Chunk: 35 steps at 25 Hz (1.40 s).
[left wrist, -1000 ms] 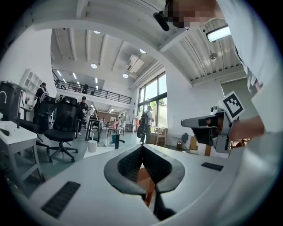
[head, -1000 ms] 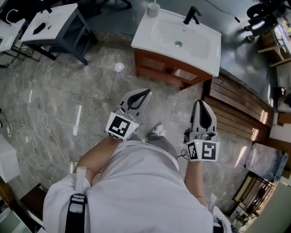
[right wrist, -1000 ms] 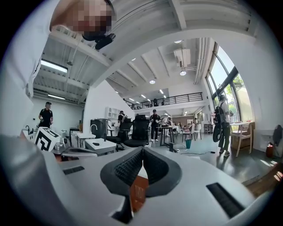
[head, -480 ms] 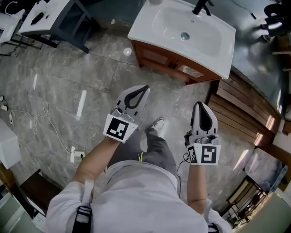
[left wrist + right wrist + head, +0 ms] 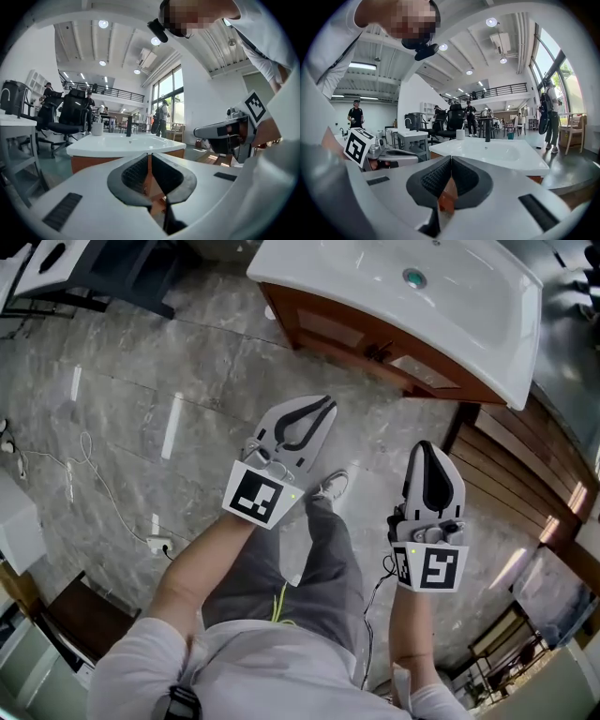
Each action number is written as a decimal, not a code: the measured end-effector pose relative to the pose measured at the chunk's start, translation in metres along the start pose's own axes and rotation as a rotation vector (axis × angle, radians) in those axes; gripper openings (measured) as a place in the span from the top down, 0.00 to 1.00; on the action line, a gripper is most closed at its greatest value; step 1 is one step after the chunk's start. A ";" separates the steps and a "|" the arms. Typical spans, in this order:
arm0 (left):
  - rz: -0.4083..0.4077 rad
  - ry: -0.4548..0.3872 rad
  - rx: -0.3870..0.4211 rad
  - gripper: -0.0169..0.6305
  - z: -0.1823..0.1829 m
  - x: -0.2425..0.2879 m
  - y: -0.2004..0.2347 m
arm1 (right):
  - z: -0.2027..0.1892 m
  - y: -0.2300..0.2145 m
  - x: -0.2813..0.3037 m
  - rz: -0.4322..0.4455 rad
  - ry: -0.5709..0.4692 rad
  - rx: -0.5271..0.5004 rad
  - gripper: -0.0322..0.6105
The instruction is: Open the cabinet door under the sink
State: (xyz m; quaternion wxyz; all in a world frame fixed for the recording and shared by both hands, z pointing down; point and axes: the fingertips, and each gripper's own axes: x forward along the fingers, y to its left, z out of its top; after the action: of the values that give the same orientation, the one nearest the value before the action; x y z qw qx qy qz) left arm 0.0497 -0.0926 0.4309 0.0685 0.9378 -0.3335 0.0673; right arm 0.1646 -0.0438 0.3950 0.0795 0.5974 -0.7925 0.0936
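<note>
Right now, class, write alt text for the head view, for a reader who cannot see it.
A person's left hand-held gripper and right hand-held gripper, both shut, point toward a white sink on a wooden cabinet, across grey floor.

A large open loft-style office, used as a test space, is shown. A tall ceiling with round lamps (image 5: pixel 103 24), a railed mezzanine (image 5: pixel 501 89) and high windows (image 5: pixel 562 79) are seen at the far side, with office chairs (image 5: pixel 72 115) nearer. A white sink (image 5: pixel 469 296) on a wooden cabinet (image 5: pixel 337 329) is set free-standing on a polished stone floor (image 5: pixel 141 371), and a loose cable (image 5: pixel 94 488) is laid at the left.
</note>
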 end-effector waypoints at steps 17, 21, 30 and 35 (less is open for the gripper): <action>0.002 0.044 -0.003 0.85 -0.215 0.130 0.019 | -0.191 -0.043 0.069 0.029 0.010 -0.016 0.90; 0.007 0.045 0.003 0.83 -0.243 0.153 0.025 | -0.216 -0.051 0.080 0.030 -0.003 -0.020 0.90; 0.027 0.064 -0.022 0.80 -0.303 0.207 0.043 | -0.259 -0.066 0.101 0.015 -0.031 -0.034 0.90; 0.035 0.040 -0.020 0.79 -0.319 0.222 0.049 | -0.281 -0.072 0.106 0.004 -0.041 -0.037 0.90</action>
State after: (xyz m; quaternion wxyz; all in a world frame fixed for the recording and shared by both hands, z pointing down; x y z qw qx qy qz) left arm 0.1635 -0.2112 0.7860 0.0835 0.9295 -0.3493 0.0841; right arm 0.2090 -0.0940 0.6970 0.0739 0.5962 -0.7966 0.0668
